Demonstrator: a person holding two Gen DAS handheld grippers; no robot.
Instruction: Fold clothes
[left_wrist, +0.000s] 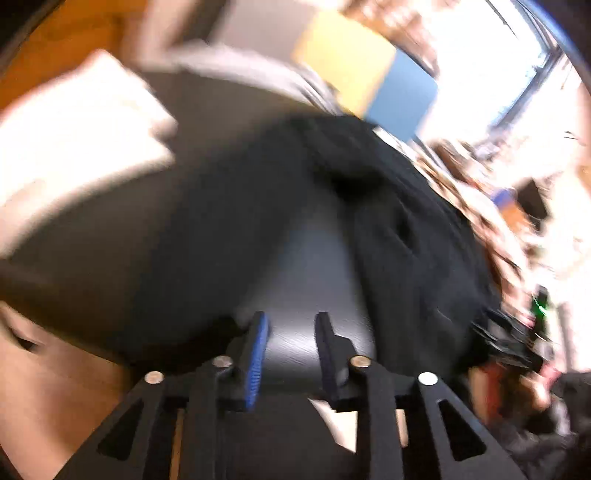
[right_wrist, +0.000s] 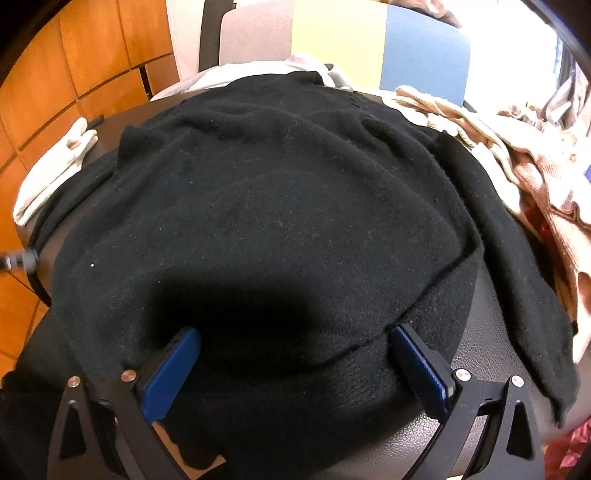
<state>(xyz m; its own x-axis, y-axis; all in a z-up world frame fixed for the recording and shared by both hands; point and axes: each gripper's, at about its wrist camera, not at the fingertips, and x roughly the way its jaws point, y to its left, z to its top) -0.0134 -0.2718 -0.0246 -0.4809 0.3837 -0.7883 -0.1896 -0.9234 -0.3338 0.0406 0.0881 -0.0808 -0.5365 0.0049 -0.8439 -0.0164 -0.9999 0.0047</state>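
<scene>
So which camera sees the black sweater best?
The right wrist view. There the black sweater is sharp and spread across the dark table, filling most of the picture, with its hem near the camera. The left wrist view shows the sweater only as a blurred dark heap off to the right.

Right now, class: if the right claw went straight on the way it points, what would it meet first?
Most likely the black knitted sweater: the right claw stands open just over its near hem, though the exact gap is unclear.
</scene>
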